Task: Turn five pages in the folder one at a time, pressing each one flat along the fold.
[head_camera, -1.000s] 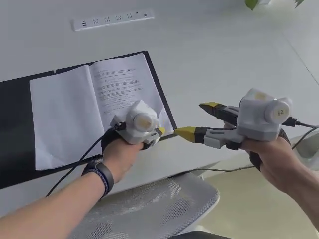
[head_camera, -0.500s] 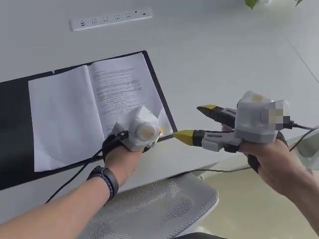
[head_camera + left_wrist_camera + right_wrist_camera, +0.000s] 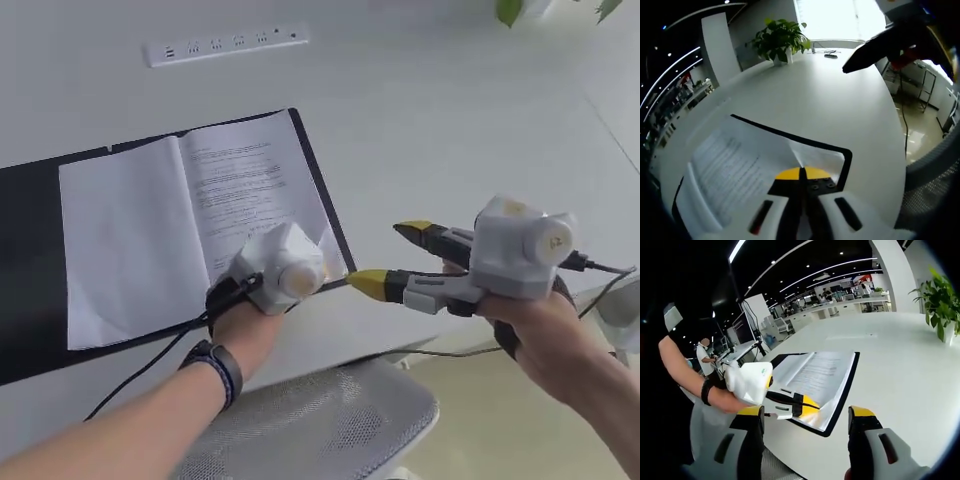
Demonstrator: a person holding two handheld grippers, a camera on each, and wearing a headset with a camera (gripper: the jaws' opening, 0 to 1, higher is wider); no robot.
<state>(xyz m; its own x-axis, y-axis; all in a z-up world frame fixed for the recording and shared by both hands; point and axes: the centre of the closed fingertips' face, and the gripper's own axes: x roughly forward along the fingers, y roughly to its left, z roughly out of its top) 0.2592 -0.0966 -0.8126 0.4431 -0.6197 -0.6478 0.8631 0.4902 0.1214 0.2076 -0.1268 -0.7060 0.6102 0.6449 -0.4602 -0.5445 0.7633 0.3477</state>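
A black folder [image 3: 318, 190] lies open on the white table, with a blank page [image 3: 125, 235] on the left and a printed page [image 3: 245, 190] on the right. At its near right corner sits my left gripper [image 3: 800, 172], jaws shut on the printed page's raised corner [image 3: 796, 156]. Its white body [image 3: 283, 265] covers that corner in the head view. My right gripper [image 3: 388, 256] hovers open just right of the folder, off the table's near edge, with nothing between its yellow fingertips [image 3: 366, 282]. In the right gripper view, the left gripper [image 3: 809, 405] pinches the page corner.
A white power strip [image 3: 225, 43] lies at the far side of the table. A grey mesh chair [image 3: 330, 420] stands below the near table edge. A potted plant [image 3: 780, 40] sits farther along the table. Cables trail from both grippers.
The left gripper has rolled a little at the page corner, so its yellow tip is hidden in the head view. The right gripper has drifted slightly lower, still open.
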